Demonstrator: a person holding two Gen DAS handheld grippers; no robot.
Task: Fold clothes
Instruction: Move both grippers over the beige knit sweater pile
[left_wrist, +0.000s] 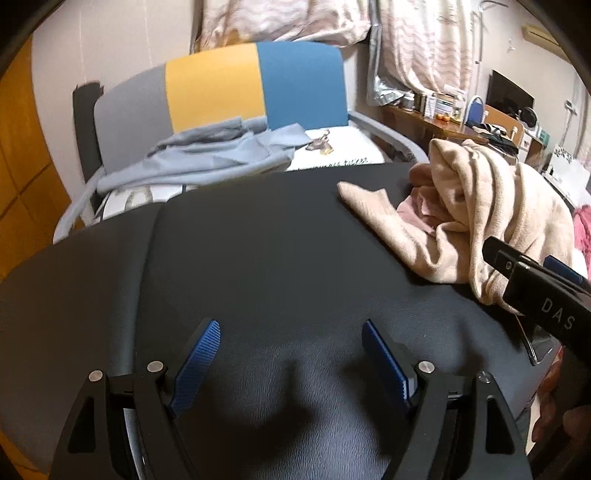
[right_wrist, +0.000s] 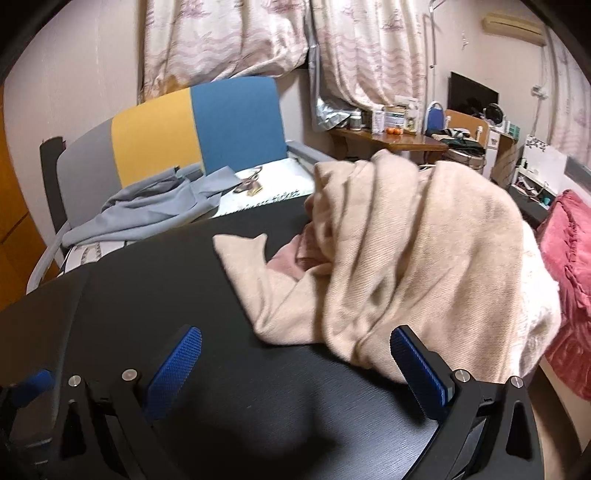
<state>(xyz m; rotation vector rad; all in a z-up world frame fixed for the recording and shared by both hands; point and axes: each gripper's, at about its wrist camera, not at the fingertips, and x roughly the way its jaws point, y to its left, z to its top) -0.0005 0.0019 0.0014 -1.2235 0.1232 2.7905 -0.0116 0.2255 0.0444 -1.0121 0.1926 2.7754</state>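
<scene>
Crumpled beige garment (right_wrist: 388, 251) on dark worktop (right_wrist: 177, 288) at one o'clock from right hand-held gripper (right_wrist: 295, 354); left hand-held gripper (left_wrist: 291, 350) too released, empty.

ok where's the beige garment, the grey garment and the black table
beige garment (right_wrist: 406, 240): right wrist view, middle of the crumpled heap
grey garment (left_wrist: 207, 155): left wrist view, folds on the chair seat
black table (left_wrist: 258, 240): left wrist view, bare top

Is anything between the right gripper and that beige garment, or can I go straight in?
Nothing visible blocks it. The right gripper is open over the bare black table, and the crumpled beige garment lies just ahead, its near fold already beside the right-hand finger. The left gripper is open, off to the side.
</scene>
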